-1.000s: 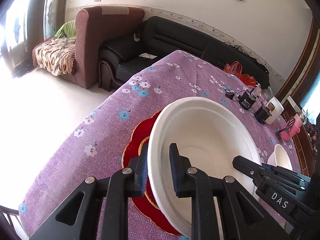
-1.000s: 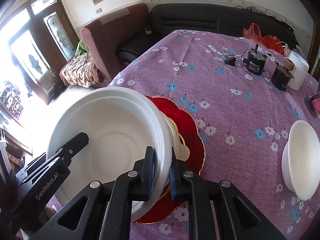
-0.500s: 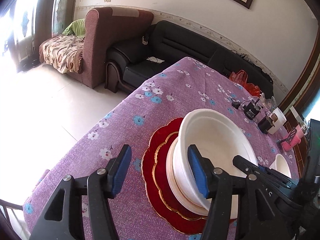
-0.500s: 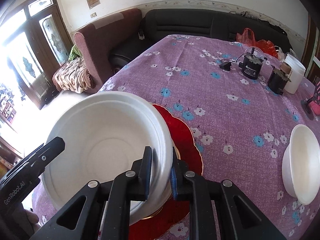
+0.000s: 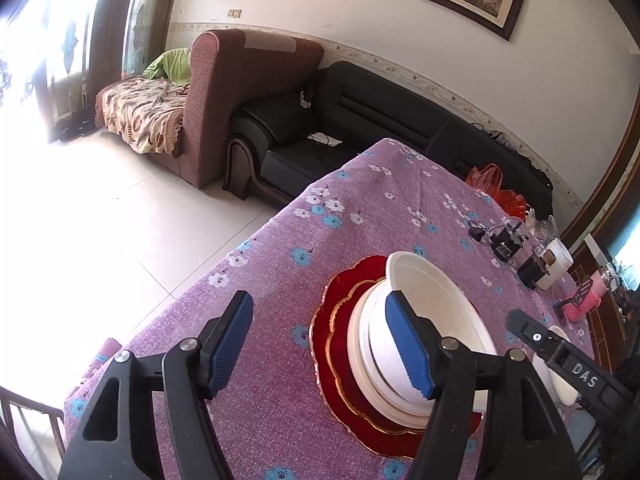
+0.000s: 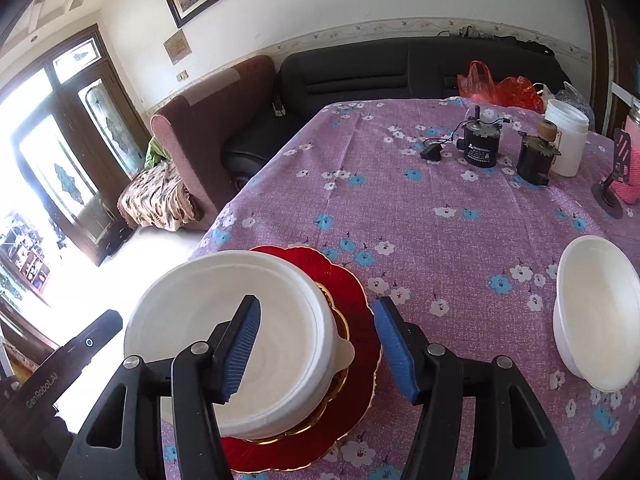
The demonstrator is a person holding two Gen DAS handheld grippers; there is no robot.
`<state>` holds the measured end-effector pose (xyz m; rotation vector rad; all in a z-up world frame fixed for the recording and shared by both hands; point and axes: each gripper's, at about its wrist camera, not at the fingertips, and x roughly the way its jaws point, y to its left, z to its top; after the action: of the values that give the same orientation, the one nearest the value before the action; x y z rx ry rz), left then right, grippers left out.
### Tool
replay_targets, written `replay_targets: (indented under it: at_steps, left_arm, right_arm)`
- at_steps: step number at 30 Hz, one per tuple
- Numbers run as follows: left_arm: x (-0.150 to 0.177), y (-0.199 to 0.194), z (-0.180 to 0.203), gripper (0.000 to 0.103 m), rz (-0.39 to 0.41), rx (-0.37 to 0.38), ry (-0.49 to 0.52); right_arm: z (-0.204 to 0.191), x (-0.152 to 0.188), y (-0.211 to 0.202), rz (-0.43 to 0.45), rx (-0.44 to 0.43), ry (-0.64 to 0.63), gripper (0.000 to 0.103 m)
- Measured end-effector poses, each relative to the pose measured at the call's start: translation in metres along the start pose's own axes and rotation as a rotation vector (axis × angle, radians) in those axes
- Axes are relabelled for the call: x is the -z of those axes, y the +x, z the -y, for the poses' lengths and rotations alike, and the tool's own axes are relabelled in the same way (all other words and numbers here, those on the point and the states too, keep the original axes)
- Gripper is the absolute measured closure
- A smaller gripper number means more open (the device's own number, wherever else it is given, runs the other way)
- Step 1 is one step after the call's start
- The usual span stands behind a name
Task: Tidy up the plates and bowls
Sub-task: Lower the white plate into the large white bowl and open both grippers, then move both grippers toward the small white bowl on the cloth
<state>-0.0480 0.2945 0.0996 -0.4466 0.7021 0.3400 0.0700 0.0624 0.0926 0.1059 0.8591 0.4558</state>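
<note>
White bowl sits on the stacked plates; both grippers' fingers opening, straddling its rim untouching.

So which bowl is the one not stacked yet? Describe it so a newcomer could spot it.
Start from the purple flowered tablecloth. A red plate near its front edge carries a stack topped by one white bowl. The loose bowl sits apart to the right, directly on the cloth, with nothing under it.

Both wrist cameras look steeply down along own fingers, close over table; both share stacked dishes.
</note>
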Motion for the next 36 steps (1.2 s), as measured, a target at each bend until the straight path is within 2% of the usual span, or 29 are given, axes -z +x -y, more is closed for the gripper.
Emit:
replay_targets:
  at_steps: [3, 12, 19, 21, 26, 29, 34, 36]
  left_arm:
    - [0.004, 0.012, 0.005, 0.035, -0.026, -0.05, 0.047]
    - [0.022, 0.04, 0.017, 0.035, -0.1, -0.122, 0.12]
    - [0.018, 0.028, 0.009, 0.035, -0.107, -0.086, 0.096]
    - [0.016, 0.019, 0.005, 0.031, -0.101, -0.074, 0.086]
    - [0.014, -0.014, 0.009, 0.029, -0.029, -0.016, 0.064]
    - [0.014, -0.037, 0.033, 0.026, 0.039, 0.034, 0.113]
    - [0.024, -0.066, 0.095, 0.003, 0.174, 0.097, 0.237]
    - [0.031, -0.07, 0.122, 0.001, 0.19, 0.127, 0.294]
  right_arm:
    - [0.008, 0.002, -0.008, 0.012, -0.002, 0.014, 0.039]
    - [0.029, 0.006, -0.032, 0.041, -0.011, 0.056, 0.039]
    - [0.047, 0.006, -0.05, 0.074, -0.015, 0.095, 0.039]
    - [0.055, 0.006, -0.056, 0.084, -0.011, 0.108, 0.037]
    - [0.088, 0.01, -0.078, 0.123, 0.041, 0.137, 0.036]
    - [0.116, 0.012, -0.094, 0.148, 0.104, 0.16, 0.031]
    - [0.173, 0.017, -0.117, 0.196, 0.253, 0.196, 0.026]
    - [0.201, 0.02, -0.125, 0.211, 0.298, 0.243, 0.021]
